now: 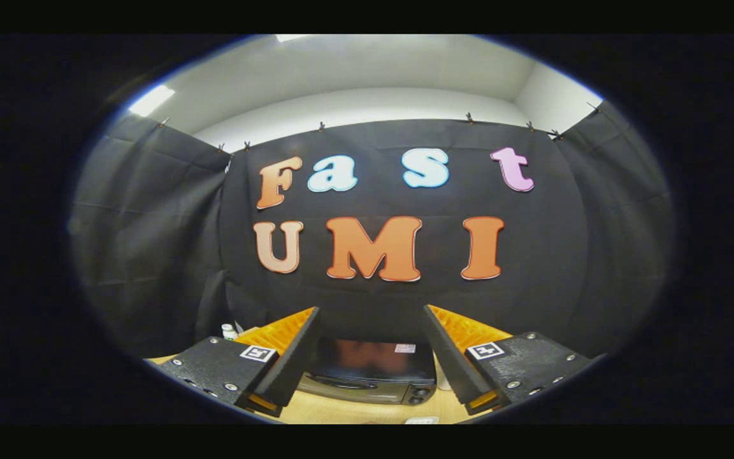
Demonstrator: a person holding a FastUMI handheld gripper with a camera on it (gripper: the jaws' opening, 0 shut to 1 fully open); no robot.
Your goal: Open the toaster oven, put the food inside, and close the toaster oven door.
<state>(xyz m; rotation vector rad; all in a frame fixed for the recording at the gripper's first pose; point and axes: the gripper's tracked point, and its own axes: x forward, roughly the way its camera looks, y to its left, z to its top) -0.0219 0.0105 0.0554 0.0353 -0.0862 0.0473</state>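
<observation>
Gripper view: my gripper (370, 357) is released, fingers spread, holding nothing. The oven (367, 376) sits beyond them on the table (354, 411), door closed. I should descend, align with the door handle (341, 382), then pull squarely.

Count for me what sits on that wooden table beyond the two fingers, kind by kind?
Toaster oven, door shut, ahead between the open gripper fingers: 1
Small white bottle, beside the left finger: 1
Small white item at the table's near edge, too cut off to name: 1
Total: 3
</observation>
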